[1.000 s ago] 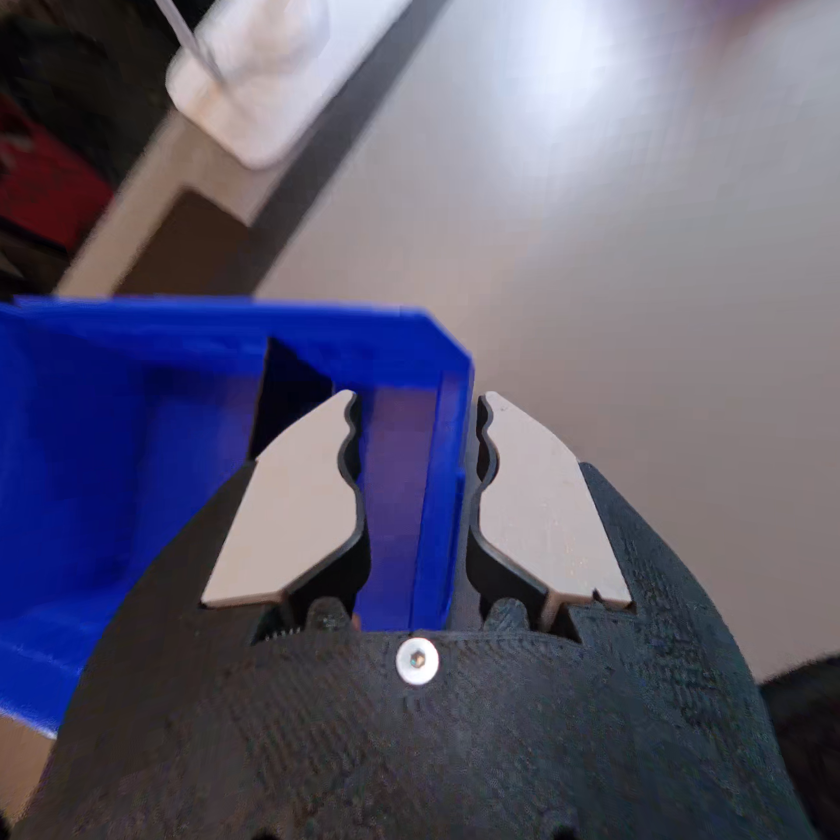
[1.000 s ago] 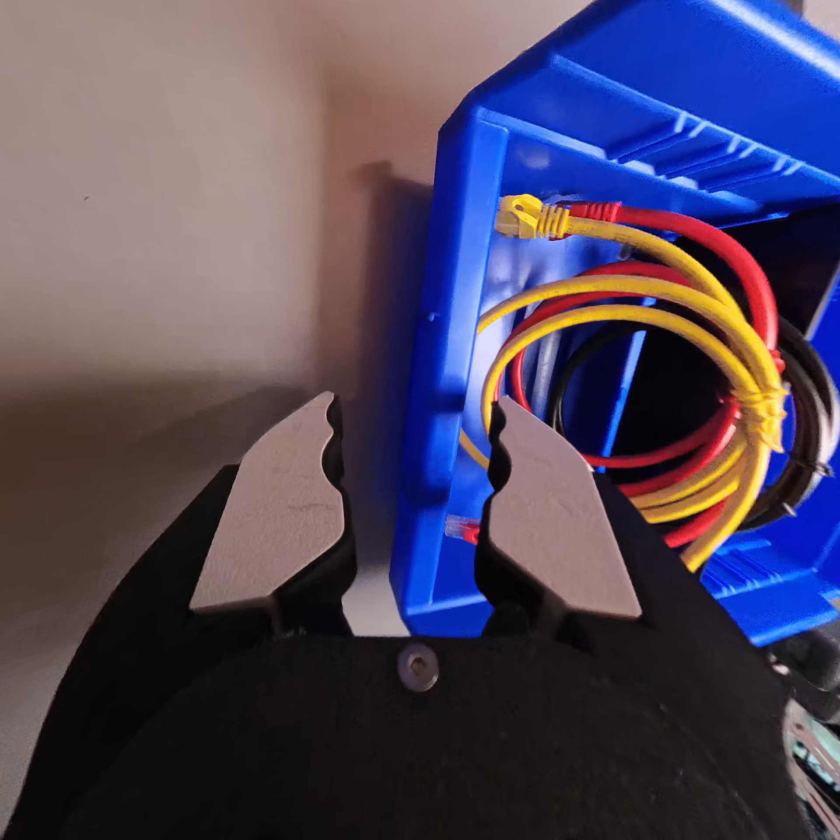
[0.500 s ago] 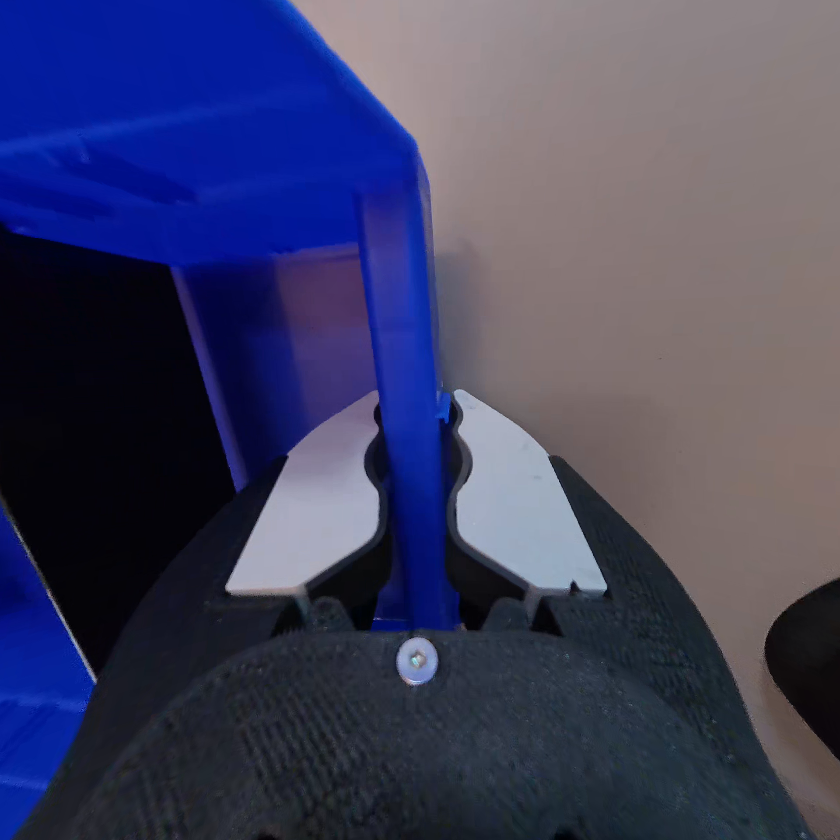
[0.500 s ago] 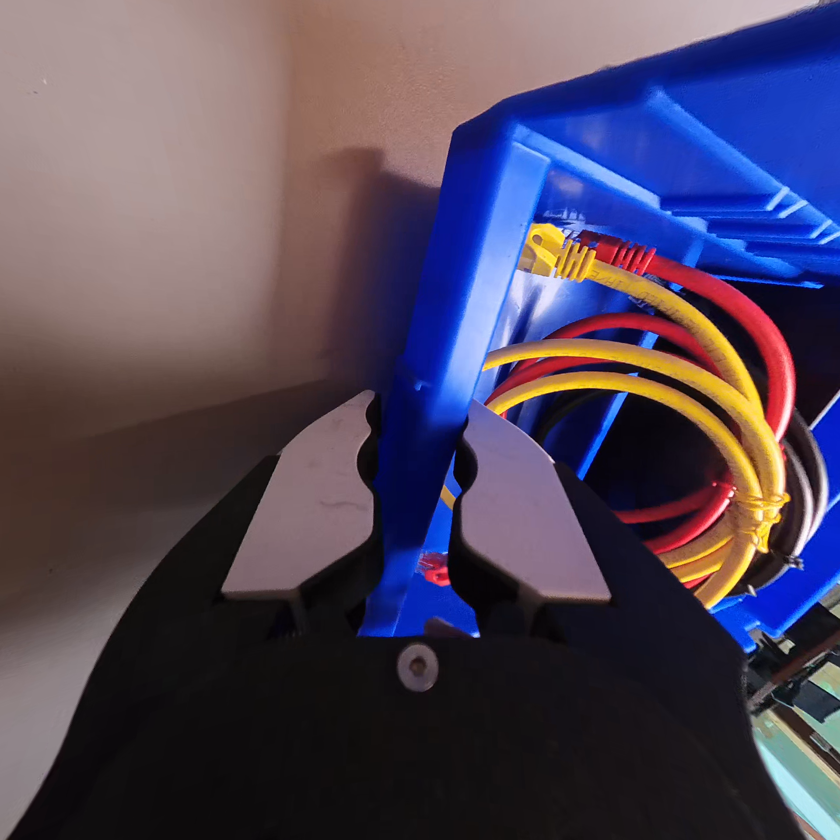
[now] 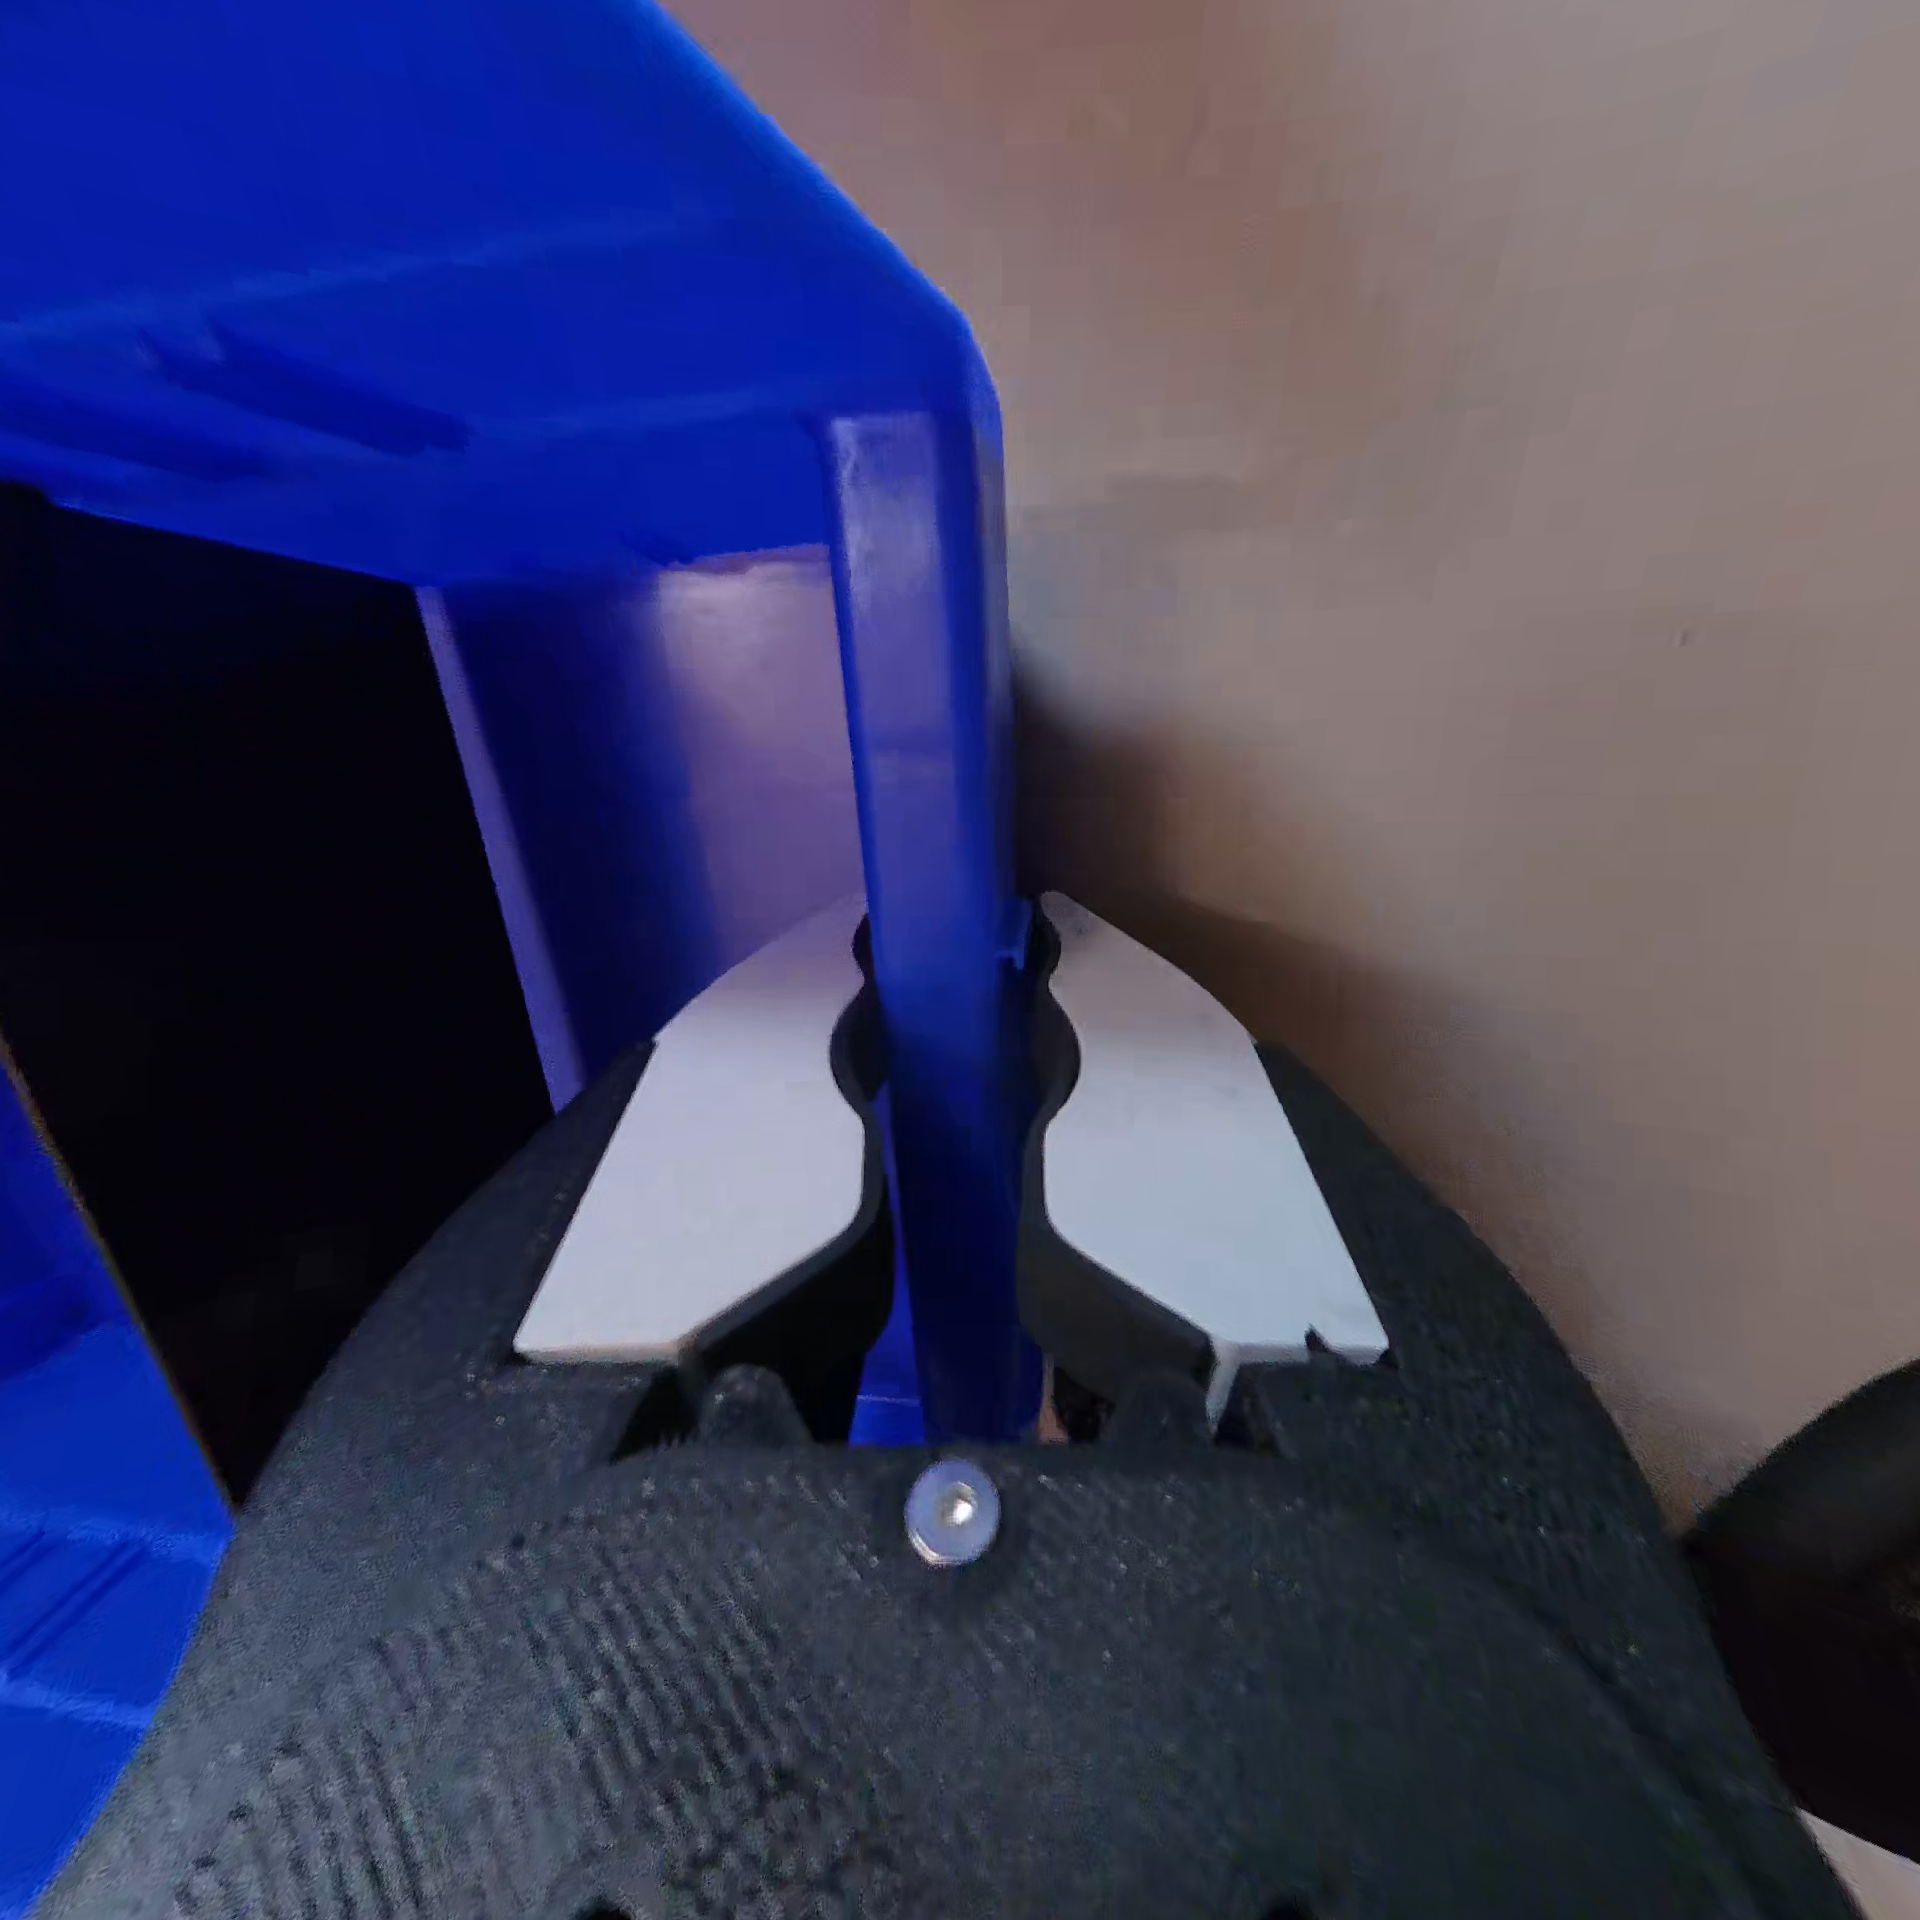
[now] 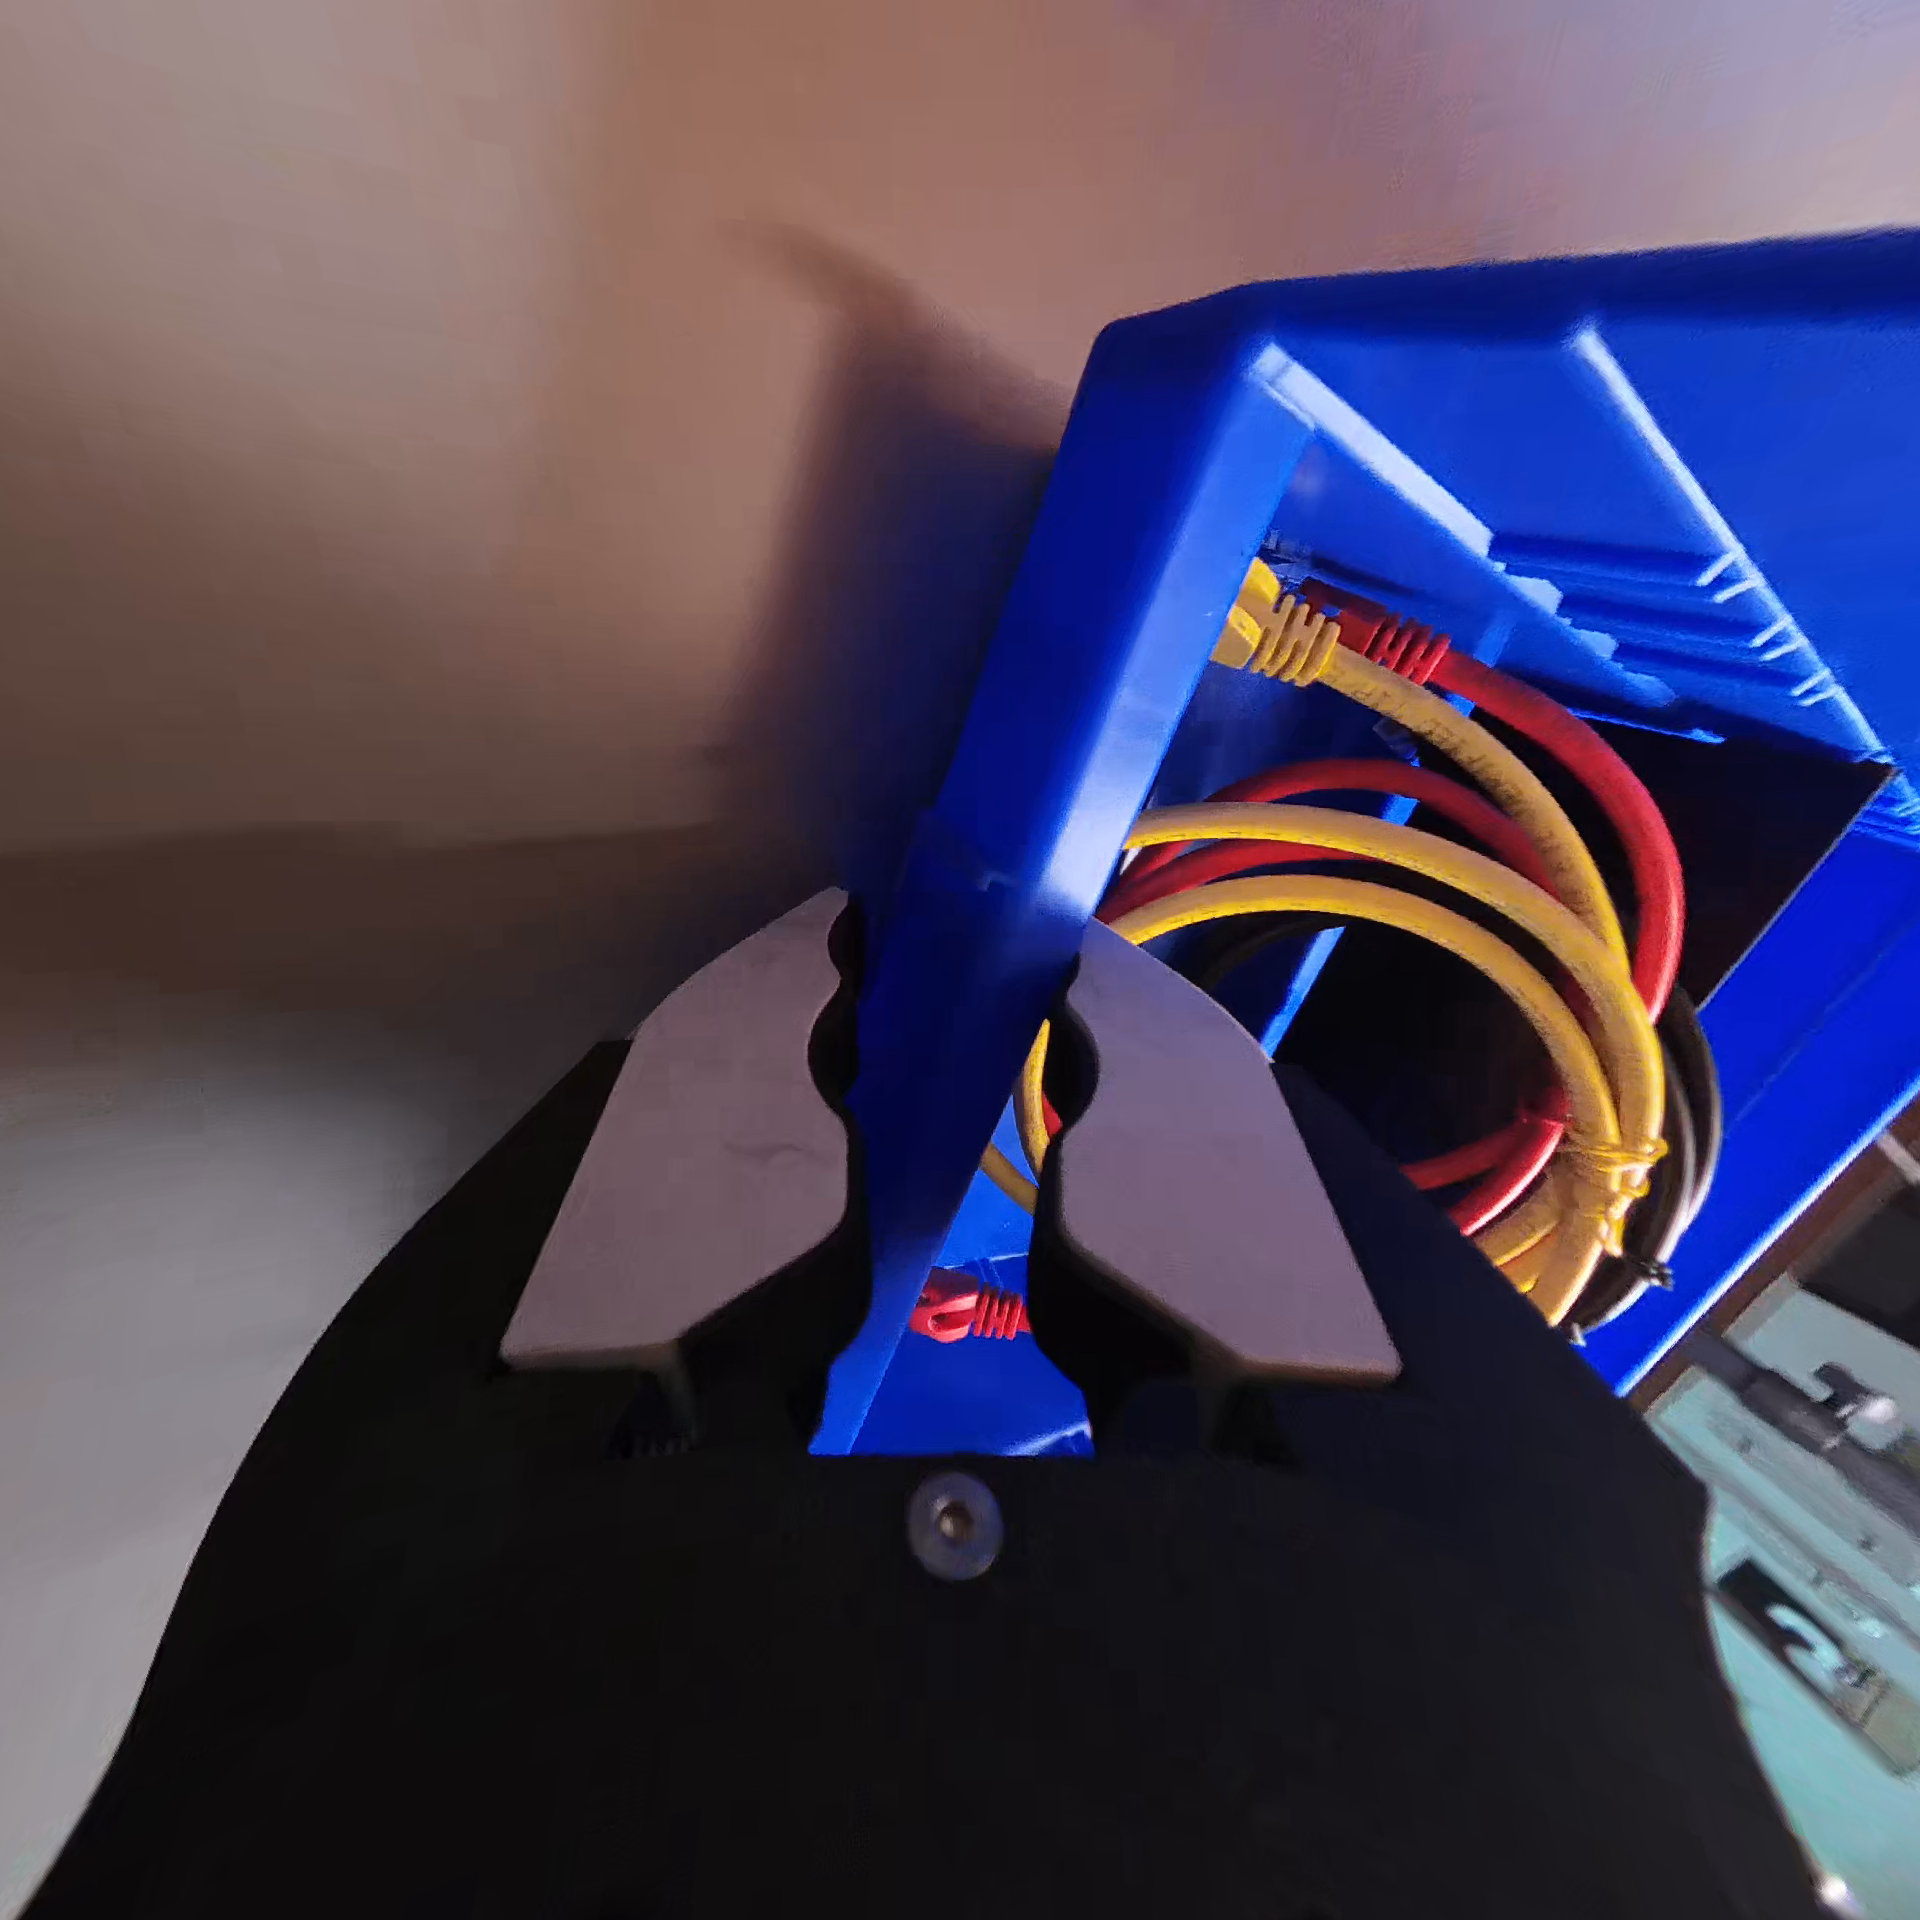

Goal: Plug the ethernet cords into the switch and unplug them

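Note:
A blue plastic bin fills the left of the left wrist view. My left gripper is shut on its side wall. The bin also shows in the right wrist view, tilted up off the table. My right gripper is shut on its other side wall. Inside lie a coiled yellow ethernet cord, a red ethernet cord and a black cord, bundled with a tie. A yellow plug and a red plug rest against the bin's upper wall. No switch is in view.
A beige table top lies beyond the bin, also seen in the right wrist view. A dark rounded object sits at the lower right of the left wrist view. Grey equipment shows at the right edge.
Both grippers closed on the bin's side walls. The bin has tilted further and shifted in both views, and the cords slid inside it.

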`<state>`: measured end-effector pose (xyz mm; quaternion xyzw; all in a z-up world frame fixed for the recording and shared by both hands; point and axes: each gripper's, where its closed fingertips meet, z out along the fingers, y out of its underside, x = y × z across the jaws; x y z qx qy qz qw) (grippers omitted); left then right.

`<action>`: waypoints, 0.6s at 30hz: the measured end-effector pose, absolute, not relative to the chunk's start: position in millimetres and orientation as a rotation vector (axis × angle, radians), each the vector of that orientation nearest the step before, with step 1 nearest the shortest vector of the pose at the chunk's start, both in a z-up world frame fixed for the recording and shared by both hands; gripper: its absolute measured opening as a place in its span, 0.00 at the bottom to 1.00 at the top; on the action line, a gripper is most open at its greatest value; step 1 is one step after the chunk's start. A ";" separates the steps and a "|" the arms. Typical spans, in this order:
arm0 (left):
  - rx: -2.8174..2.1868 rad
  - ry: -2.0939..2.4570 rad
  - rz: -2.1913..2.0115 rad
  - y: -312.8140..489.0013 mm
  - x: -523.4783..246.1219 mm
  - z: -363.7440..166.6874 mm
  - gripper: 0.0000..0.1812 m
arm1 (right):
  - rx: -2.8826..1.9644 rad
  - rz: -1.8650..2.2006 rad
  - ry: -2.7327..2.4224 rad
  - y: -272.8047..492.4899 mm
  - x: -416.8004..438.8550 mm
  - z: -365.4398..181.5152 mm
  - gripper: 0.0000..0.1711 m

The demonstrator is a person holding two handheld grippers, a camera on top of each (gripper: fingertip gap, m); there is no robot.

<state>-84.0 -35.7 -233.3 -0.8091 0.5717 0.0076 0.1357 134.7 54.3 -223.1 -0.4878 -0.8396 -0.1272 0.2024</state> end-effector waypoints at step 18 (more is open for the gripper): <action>-2.073 1.501 0.196 -13.8 -59.4 -205.2 0.21 | -1.344 -0.055 -1.953 4.9 113.2 -169.7 0.31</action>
